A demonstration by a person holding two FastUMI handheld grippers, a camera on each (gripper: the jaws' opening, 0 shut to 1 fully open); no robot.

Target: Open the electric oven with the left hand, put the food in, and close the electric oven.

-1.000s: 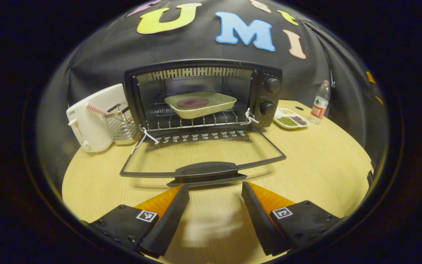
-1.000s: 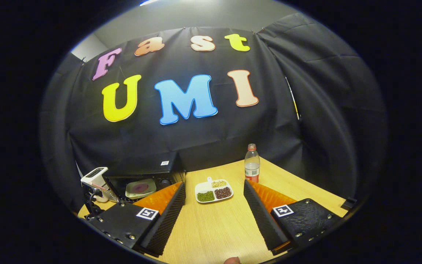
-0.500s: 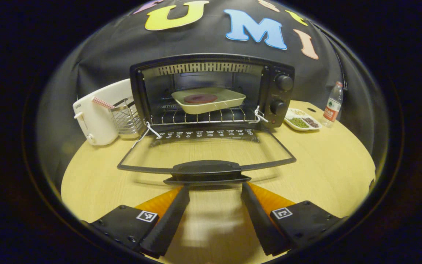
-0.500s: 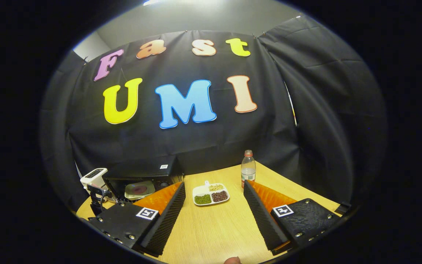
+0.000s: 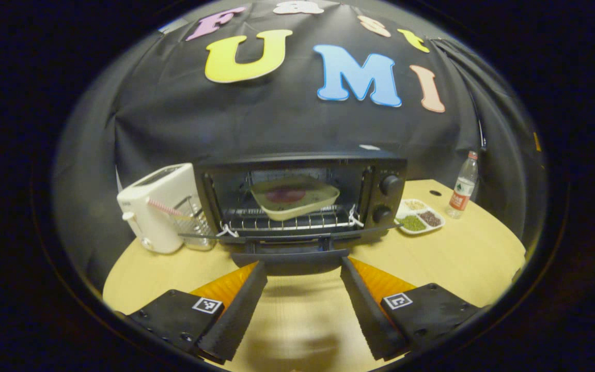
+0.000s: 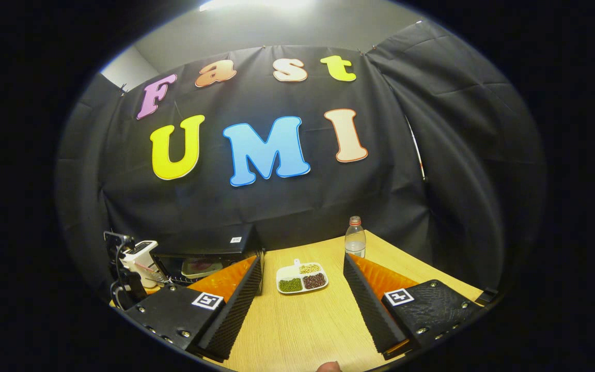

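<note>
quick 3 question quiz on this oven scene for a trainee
1. True or false: the tray with the food sits on the rack inside the oven.
2. The left tongs are: A) shut on the bottle, B) open, at the door handle, C) holding the tray.
3. Fill in: the divided dish of beans lies between the oven and the ____.

Key: 1 true; 2 B; 3 bottle
</note>
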